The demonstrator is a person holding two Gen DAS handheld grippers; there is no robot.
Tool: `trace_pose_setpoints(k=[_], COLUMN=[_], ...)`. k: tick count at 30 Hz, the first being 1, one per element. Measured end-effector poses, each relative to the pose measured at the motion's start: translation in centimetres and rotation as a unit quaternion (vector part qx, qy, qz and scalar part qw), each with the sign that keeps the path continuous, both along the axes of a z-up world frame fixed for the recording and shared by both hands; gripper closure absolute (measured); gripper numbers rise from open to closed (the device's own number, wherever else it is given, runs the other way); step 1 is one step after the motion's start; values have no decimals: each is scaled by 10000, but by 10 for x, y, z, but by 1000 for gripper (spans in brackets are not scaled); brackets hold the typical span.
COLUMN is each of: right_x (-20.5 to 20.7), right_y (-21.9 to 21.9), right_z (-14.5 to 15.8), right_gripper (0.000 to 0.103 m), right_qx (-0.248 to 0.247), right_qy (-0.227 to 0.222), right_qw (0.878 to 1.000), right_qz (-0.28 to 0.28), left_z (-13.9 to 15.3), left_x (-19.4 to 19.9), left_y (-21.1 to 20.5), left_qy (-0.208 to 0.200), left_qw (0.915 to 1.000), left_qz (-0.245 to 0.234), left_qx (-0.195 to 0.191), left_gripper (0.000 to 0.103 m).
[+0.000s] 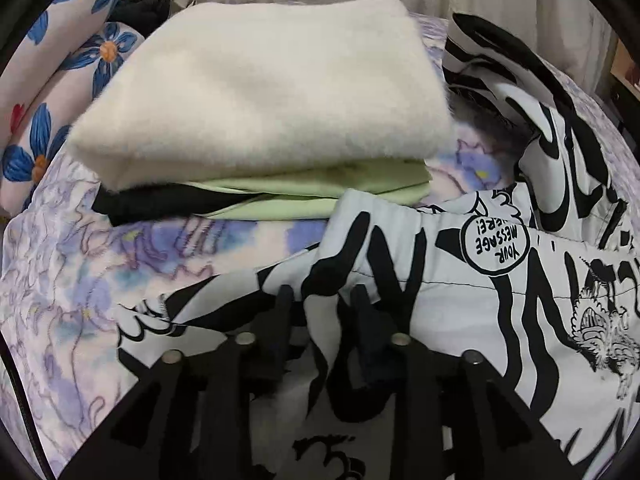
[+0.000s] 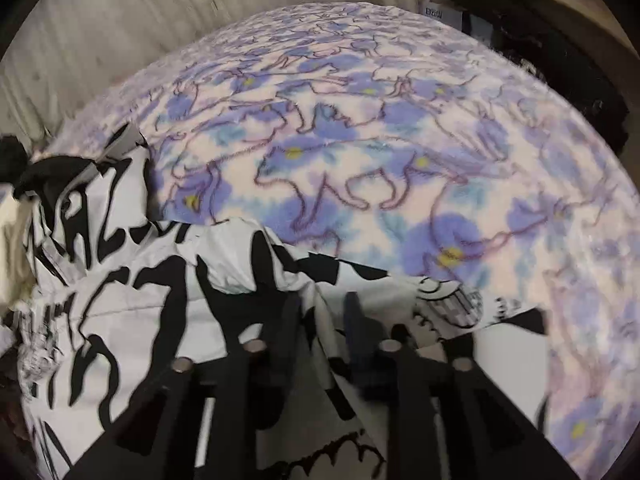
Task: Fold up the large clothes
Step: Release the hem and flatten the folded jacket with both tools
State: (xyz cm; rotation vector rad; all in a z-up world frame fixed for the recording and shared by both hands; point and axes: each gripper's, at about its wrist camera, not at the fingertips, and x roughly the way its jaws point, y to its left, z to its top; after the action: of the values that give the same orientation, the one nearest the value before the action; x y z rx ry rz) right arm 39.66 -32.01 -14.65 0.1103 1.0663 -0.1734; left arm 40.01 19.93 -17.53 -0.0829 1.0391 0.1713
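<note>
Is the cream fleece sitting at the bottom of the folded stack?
No, the cream fleece lies on top, above the green garment and the black one.
</note>
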Motion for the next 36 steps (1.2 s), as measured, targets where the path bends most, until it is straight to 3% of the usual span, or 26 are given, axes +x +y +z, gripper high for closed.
trace_pose_setpoints(k=[1, 5, 9, 14, 16, 18, 24, 28, 30, 31, 34, 36], right_x=[-3, -24, -40, -49, -48, -41, -16, -4, -4, -6, -14, -22], right_y=[2, 19, 74, 158, 181, 189, 129, 61, 31, 24, 33, 41], right_z=[6, 34, 55, 48, 38, 22, 9, 3, -1, -1, 5, 12], right_gripper=[71, 69, 69, 69, 69, 69, 73, 72, 73, 73, 72, 70], right_qx=[-63, 133, 443, 645, 533, 371, -121, -532, 154, 274, -344, -351], right_qy=[-10, -503, -828, -736, -670, -548, -707, -584, -564, -545, -444, -413], right_qw=[10000, 9985, 9912, 9768, 9740, 9746, 9846, 9935, 9946, 9950, 9960, 9960], right_qz=[22, 187, 929, 1905, 2096, 2138, 1594, 818, 854, 789, 702, 704], left_z=[4, 22, 44, 42, 35, 27, 5, 2, 0, -1, 2, 8], left_x=[-2, -21, -45, -61, -60, -54, -19, -3, 1, 2, 0, -8], left_y=[3, 11, -13, -69, -83, -94, -65, -41, -31, -27, -29, -27], left_qy=[-4, -331, -755, -783, -831, -694, -452, -495, -420, -410, -343, -232], left_qw=[10000, 9990, 9963, 9959, 9938, 9945, 9981, 9987, 9991, 9990, 9994, 9996], left_qz=[48, 265, 13, -370, -637, -723, -348, -88, -52, -32, -16, 11], left_qx=[-5, -108, -411, -254, -379, -311, -221, 82, -41, -188, -81, -129], left_gripper=[64, 64, 64, 64, 77, 77, 78, 79, 79, 79, 79, 78])
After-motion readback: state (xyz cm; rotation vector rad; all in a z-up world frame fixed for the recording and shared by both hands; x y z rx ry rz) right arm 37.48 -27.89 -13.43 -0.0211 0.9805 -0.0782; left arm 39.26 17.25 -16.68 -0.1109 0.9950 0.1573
